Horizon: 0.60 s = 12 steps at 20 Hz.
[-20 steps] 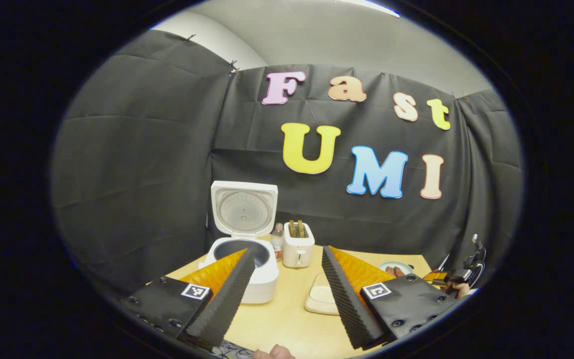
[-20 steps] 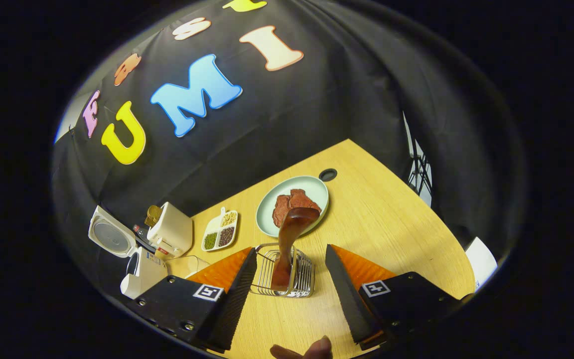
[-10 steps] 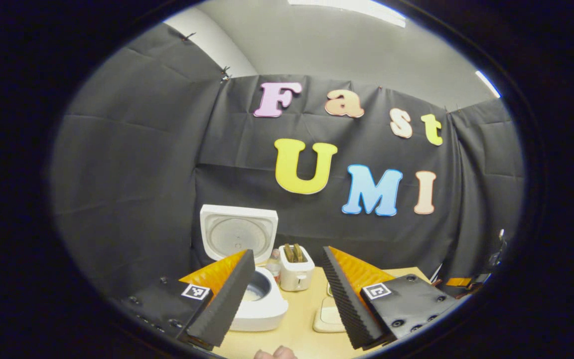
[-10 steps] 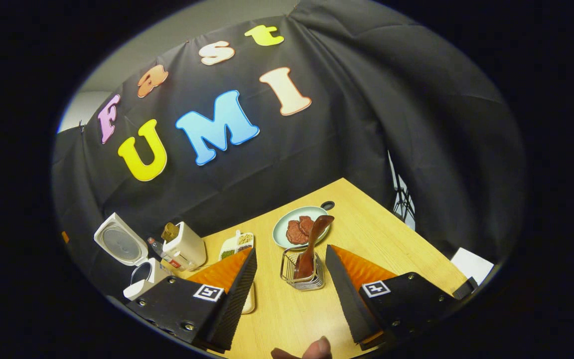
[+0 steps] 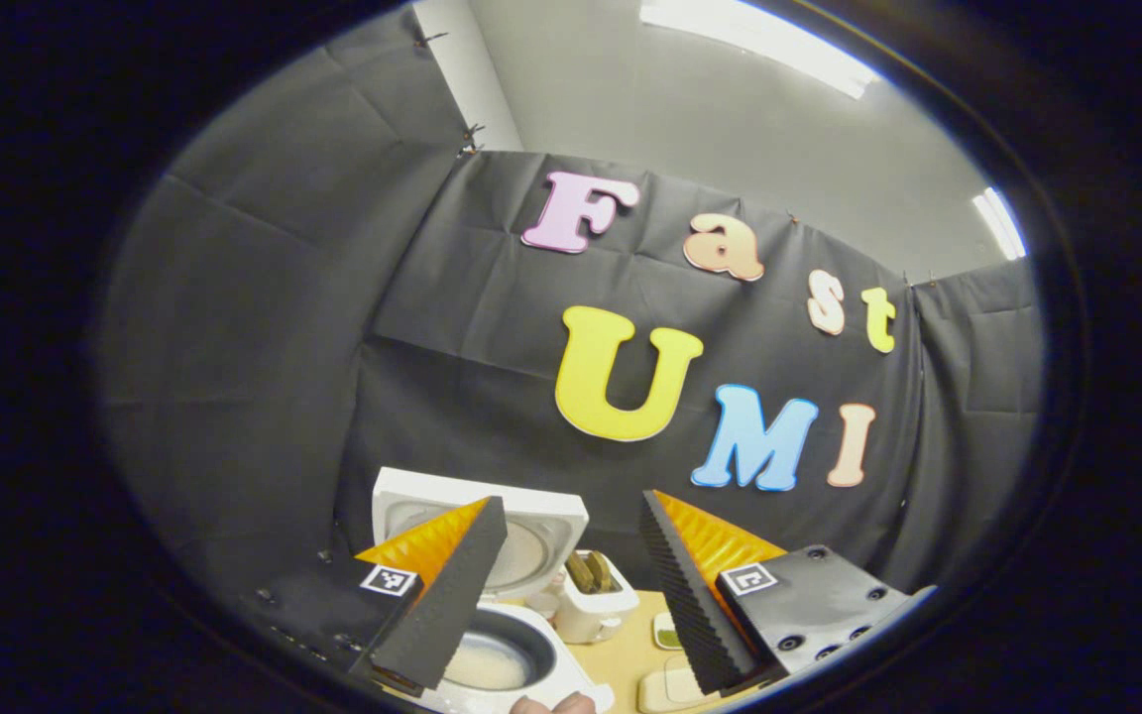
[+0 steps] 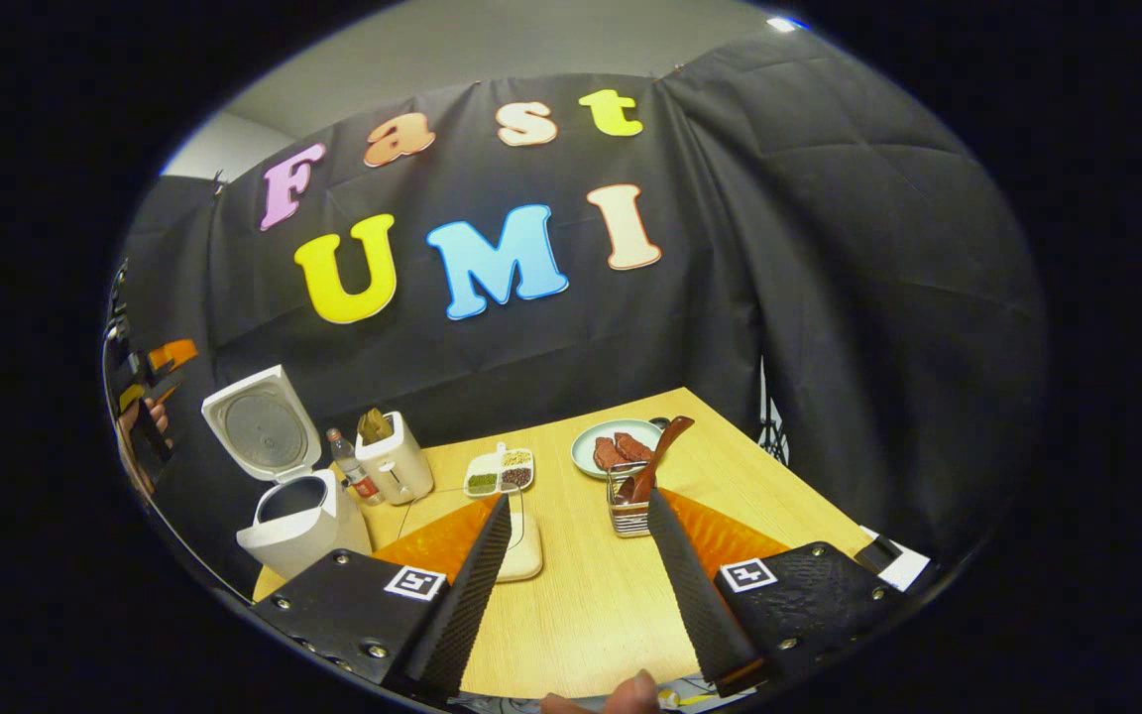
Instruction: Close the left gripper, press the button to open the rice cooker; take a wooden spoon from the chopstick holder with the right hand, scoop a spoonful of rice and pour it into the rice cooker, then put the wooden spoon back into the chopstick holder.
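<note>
On the table [image 6: 571, 605]: rice cooker [image 6: 298, 516], lid up; wooden spoon [image 6: 658, 461] standing in chopstick holder [image 6: 628, 513]. Your right gripper [image 6: 576, 585] and left gripper [image 5: 571, 595]: jaws apart, empty. Task looks complete; next, you only need to rest both hands.

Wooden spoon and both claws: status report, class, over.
Left claw open, empty. Right claw open, empty. Brown wooden spoon leaning in wire chopstick holder; white rice cooker lid up. Nothing in the way.
</note>
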Each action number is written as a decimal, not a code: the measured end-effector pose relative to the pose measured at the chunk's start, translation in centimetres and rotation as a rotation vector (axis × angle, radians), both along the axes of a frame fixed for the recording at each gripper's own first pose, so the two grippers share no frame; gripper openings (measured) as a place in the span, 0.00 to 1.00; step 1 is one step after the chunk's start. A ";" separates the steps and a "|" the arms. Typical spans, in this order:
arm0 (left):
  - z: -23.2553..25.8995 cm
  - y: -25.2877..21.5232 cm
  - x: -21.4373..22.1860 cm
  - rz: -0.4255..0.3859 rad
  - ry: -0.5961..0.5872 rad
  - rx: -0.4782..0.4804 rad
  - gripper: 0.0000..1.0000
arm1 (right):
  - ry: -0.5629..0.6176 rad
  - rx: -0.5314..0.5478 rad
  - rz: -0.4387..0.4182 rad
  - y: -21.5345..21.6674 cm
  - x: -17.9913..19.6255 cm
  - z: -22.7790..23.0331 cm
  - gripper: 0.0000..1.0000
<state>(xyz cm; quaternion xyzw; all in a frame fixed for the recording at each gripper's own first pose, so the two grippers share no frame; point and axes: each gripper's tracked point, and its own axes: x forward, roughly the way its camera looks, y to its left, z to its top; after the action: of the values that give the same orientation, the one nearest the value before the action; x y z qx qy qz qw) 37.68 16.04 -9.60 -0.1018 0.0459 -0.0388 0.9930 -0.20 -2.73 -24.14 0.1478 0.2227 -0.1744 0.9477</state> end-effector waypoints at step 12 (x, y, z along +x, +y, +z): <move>-4.5 6.1 17.5 0.169 0.064 0.092 0.97 | -0.021 0.023 0.098 9.2 0.8 6.1 0.85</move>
<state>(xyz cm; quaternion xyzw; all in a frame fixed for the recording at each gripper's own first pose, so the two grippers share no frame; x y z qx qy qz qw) 55.18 22.15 -14.06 -0.0605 0.0706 0.0506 0.9944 0.55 6.48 -18.02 0.1496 0.2216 -0.1238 0.9556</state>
